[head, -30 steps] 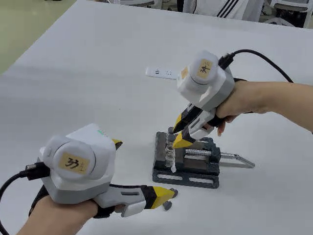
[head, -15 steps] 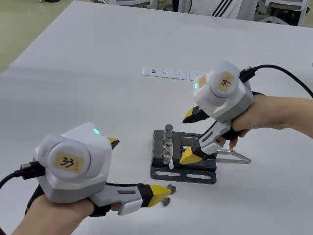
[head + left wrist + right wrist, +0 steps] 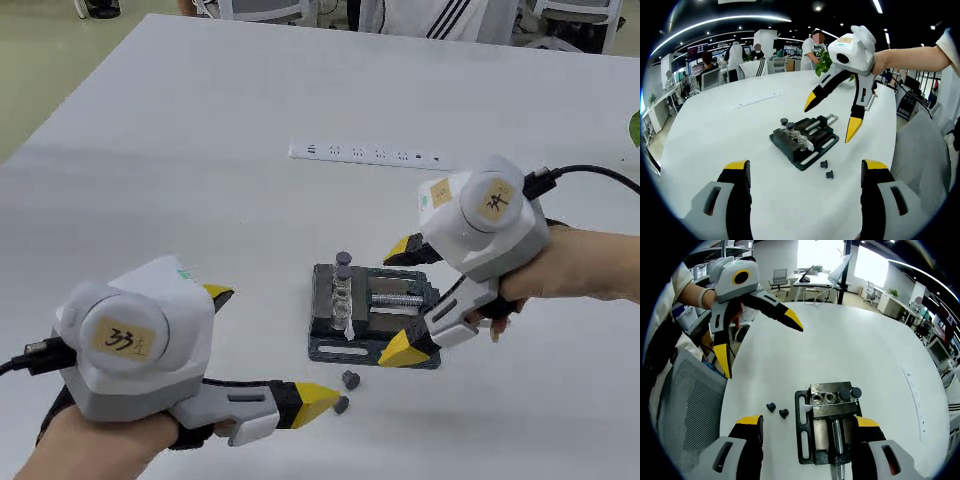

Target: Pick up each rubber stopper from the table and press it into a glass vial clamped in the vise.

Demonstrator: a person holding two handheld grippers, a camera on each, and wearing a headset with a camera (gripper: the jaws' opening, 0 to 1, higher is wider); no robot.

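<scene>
The white table (image 3: 200,150) carried everything. In the head view, the left gripper (image 3: 280,348) sat at 8 o'clock from the vise (image 3: 372,318), jaws spread wide and holding nothing. The right gripper (image 3: 393,302) sat at 3 o'clock, also spread and empty. The vise stood mid-table and clamped a row of glass vials (image 3: 343,303); the right gripper view showed two of them capped and two open. Two loose rubber stoppers (image 3: 350,379) lay at 6 o'clock from the vise, near the left gripper's lower jaw tip.
</scene>
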